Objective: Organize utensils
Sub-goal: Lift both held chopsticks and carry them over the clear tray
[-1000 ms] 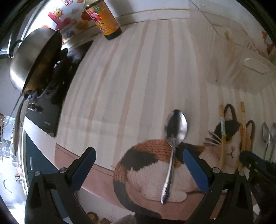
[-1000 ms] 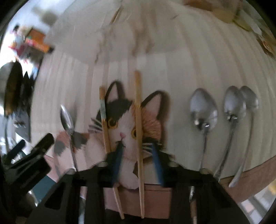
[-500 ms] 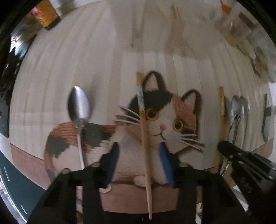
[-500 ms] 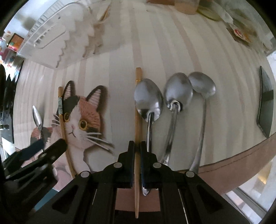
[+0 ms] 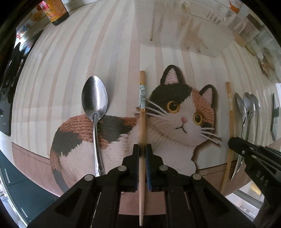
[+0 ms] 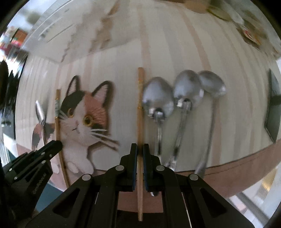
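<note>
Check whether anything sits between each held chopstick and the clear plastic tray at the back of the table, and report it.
Nothing visible does. The left gripper holds one chopstick, the right gripper the other chopstick. Ahead of both lies only bare striped tablecloth up to the clear tray.

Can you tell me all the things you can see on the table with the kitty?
chopsticks: 2, light wood; one clamped in the left gripper at the cat picture's left cheek, one clamped in the right gripper just left of the three spoons
lone spoon: 1, silver, lying over the cat's back
spoons: 3, silver, side by side right of the cat
cat picture: 1, calico, on the striped tablecloth
bottle: 1, dark with an orange label, far left corner
clear container: 1, see-through, behind the cat
left gripper: black with blue pads, shut
right gripper: black with blue pads, shut
</note>
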`<state>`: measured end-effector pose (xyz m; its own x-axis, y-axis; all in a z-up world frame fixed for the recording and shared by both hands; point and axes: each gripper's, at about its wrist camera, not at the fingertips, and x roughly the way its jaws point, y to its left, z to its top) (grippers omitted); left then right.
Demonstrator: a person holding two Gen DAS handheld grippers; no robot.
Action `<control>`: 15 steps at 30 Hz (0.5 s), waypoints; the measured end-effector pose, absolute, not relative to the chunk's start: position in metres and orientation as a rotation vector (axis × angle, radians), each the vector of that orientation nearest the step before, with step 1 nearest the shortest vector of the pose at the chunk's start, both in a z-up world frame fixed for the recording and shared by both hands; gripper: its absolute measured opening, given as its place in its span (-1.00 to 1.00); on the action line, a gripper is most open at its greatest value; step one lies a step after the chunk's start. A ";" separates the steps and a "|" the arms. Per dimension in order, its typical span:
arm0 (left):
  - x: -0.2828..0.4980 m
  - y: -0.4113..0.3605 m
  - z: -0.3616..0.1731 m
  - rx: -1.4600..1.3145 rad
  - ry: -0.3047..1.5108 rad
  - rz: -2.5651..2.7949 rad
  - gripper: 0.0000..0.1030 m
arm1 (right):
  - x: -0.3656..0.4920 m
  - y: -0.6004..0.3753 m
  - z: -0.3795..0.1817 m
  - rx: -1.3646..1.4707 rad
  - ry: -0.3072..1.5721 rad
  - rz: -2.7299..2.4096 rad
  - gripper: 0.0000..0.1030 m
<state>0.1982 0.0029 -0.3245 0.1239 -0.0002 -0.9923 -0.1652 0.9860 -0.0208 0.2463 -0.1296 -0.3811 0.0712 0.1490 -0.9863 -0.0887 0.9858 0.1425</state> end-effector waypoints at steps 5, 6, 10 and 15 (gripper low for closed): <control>0.207 0.006 -0.320 -0.125 1.447 0.115 -0.91 | 0.242 -0.111 -0.383 -0.045 1.541 0.205 -0.85; 0.208 0.003 -0.321 -0.131 1.446 0.118 -0.91 | 0.240 -0.107 -0.385 -0.060 1.557 0.206 -0.85; 0.202 -0.001 -0.318 -0.131 1.449 0.116 -0.90 | 0.225 -0.099 -0.390 -0.102 1.543 0.209 -0.84; 0.205 0.008 -0.321 -0.136 1.450 0.107 -0.87 | 0.225 -0.097 -0.391 -0.094 1.533 0.186 -0.84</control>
